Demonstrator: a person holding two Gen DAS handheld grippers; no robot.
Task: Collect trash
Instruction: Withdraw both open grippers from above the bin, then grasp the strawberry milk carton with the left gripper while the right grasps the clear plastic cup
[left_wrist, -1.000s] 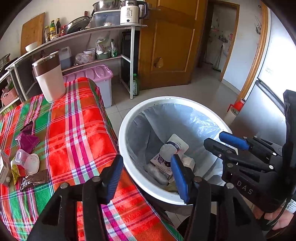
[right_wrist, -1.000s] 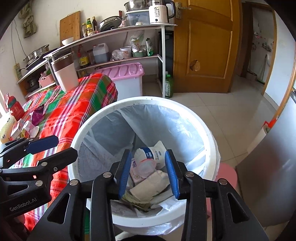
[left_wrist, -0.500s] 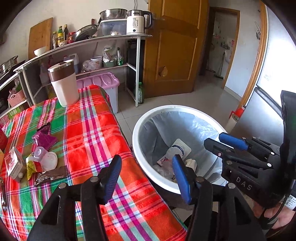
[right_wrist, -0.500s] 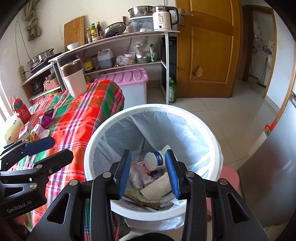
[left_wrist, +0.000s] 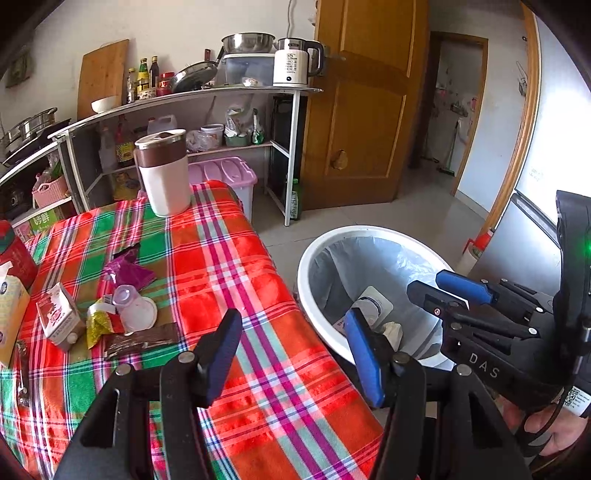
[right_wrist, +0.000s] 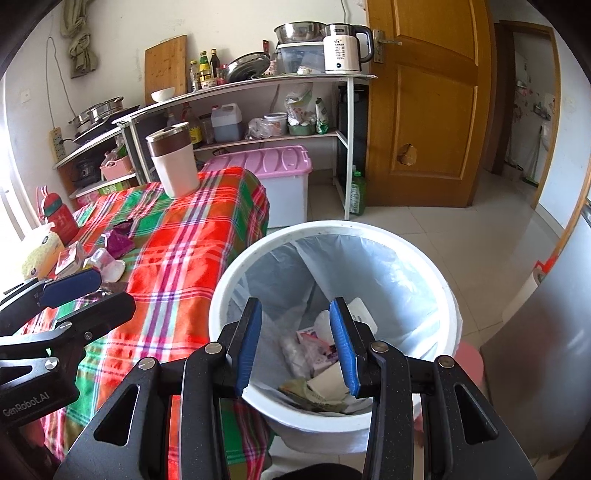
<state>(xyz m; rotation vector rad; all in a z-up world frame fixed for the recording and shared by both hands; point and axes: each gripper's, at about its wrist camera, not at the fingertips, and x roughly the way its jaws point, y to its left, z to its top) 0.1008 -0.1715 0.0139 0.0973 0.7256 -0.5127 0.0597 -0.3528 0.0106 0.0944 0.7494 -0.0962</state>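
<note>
Now that both our claws have drawn back and up from the white bin (right_wrist: 334, 417), more of the plaid table (left_wrist: 236, 273) shows than a second ago, so we judge the drop done and the next pickup due. The bin stands just beside the table's near edge, open floor beyond it. Our left gripper (left_wrist: 295, 358) and right gripper (right_wrist: 301, 345) are both released, nothing between the pads. Remaining trash, a small carton (left_wrist: 59, 321), clear cup (left_wrist: 135, 308) and wrappers (left_wrist: 140, 341), lies clustered mid-table, unobstructed.
</note>
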